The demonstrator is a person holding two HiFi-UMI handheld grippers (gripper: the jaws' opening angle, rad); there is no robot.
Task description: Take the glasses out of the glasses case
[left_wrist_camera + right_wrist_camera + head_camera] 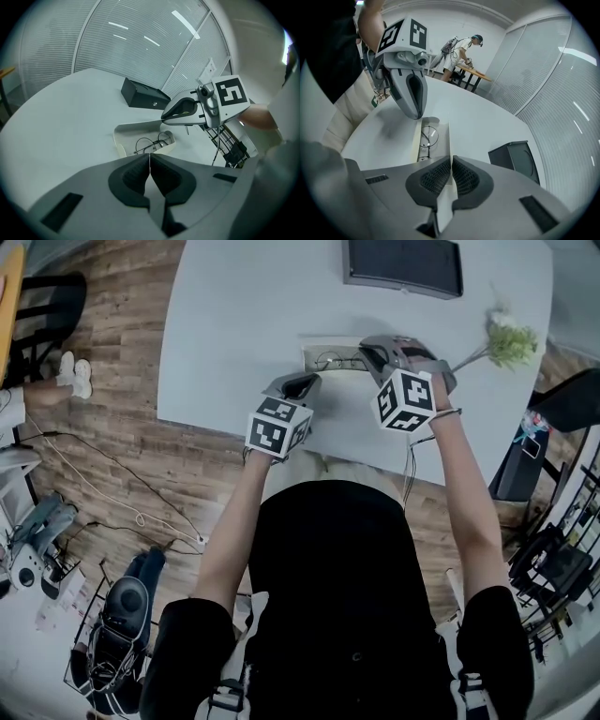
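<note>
A white glasses case (309, 351) lies open on the white table (234, 324), with thin wire-framed glasses (152, 143) inside it. My left gripper (149, 161) is at the case's near end. It is shut, and a thin white edge of the case shows between its pads. My right gripper (451, 164) is shut on the raised lid (449, 136), which runs edge-on from its pads. In the right gripper view the glasses (427, 136) lie left of the lid, just beyond the left gripper's tip (415, 115). In the head view both grippers (305, 381) (370, 351) flank the case.
A black box (403, 266) stands at the table's far edge, right of the case in the right gripper view (515, 159). A green sprig (506, 338) lies at the table's right. Dark chairs (553, 427) stand beyond that edge. A person (461, 47) bends over a distant desk.
</note>
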